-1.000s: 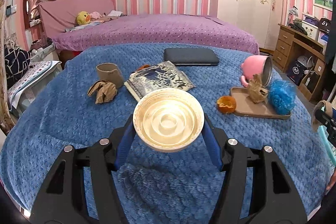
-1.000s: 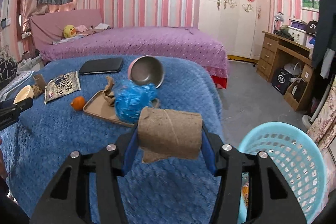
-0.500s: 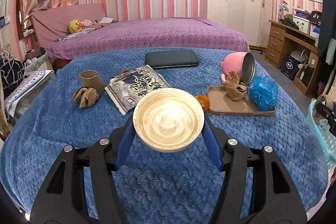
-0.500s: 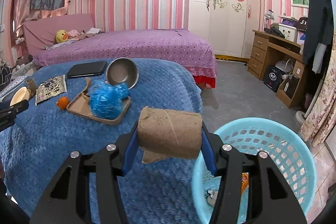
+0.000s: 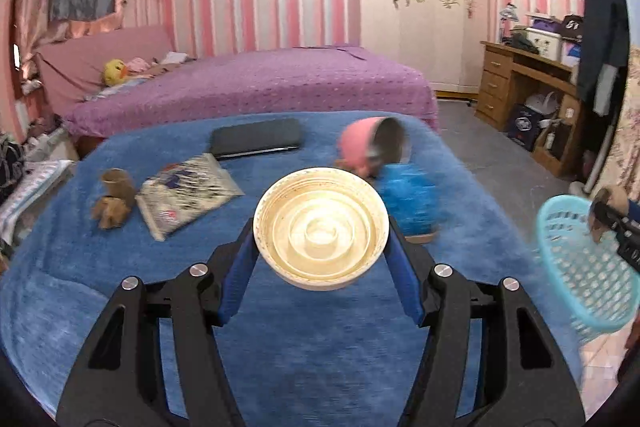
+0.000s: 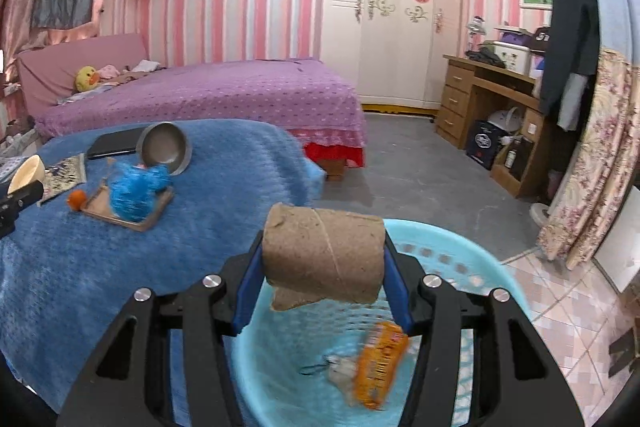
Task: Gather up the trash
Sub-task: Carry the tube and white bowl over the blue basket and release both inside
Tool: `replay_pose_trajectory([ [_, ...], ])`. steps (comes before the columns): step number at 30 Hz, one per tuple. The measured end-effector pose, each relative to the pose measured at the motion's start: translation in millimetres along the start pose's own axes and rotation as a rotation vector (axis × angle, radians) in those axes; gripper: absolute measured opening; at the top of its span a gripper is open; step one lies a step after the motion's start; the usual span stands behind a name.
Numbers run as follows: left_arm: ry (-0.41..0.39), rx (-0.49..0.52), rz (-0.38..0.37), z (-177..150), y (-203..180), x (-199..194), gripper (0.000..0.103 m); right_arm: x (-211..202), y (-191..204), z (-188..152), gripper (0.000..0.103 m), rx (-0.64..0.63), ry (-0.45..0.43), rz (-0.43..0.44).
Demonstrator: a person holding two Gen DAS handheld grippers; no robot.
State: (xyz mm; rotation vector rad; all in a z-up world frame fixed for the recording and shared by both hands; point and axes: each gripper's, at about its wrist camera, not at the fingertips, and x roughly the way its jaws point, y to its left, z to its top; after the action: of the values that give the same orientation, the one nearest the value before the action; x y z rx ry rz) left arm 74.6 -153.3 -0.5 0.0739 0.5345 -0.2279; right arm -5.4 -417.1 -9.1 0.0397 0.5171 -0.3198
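My left gripper (image 5: 321, 233) is shut on a cream paper bowl (image 5: 320, 227), held above the blue blanket (image 5: 300, 347). My right gripper (image 6: 323, 255) is shut on a brown cardboard roll (image 6: 324, 259), which hangs over the near rim of a light-blue basket (image 6: 500, 279). An orange wrapper (image 6: 380, 363) and a small pale scrap (image 6: 340, 371) lie in the basket. In the left wrist view the basket (image 5: 580, 267) is at the far right with the right gripper (image 5: 610, 213) above it. Brown crumpled paper (image 5: 110, 213) and a paper cup (image 5: 118, 183) lie left on the blanket.
On the blanket lie a magazine (image 5: 188, 191), a black case (image 5: 256, 141), a tipped pink pot (image 5: 372, 143), a blue mesh bag (image 6: 134, 193) on a tray (image 6: 132, 221) and an orange ball (image 6: 76, 199). A purple bed (image 6: 220, 95) and a wooden desk (image 6: 488, 103) stand beyond.
Both grippers swung right with their loads. The basket came into the left wrist view. In the right wrist view the basket slid under the roll.
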Motion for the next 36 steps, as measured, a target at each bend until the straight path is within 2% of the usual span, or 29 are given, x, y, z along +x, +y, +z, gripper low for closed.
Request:
replay_pose_trajectory([
  [11, -0.037, 0.108, -0.164, 3, -112, -6, 0.060, -13, -96, -19, 0.053, 0.086, 0.024, -0.117],
  [20, 0.031, 0.152, -0.288, -9, -190, 17, 0.060, -3, -138, -25, 0.053, 0.137, 0.037, -0.117],
  [26, 0.077, 0.183, -0.321, -16, -226, 30, 0.061, 2, -148, -28, 0.053, 0.168, 0.043, -0.106],
  [27, 0.094, 0.187, -0.333, -17, -229, 34, 0.063, 3, -148, -29, 0.053, 0.168, 0.049, -0.104],
  [29, 0.119, 0.193, -0.338, -17, -233, 39, 0.085, 5, -148, -28, 0.053, 0.165, 0.051, -0.105],
  [36, 0.065, 0.179, -0.247, -6, -207, 38, 0.095, 5, -144, -28, 0.053, 0.158, 0.058, -0.108],
])
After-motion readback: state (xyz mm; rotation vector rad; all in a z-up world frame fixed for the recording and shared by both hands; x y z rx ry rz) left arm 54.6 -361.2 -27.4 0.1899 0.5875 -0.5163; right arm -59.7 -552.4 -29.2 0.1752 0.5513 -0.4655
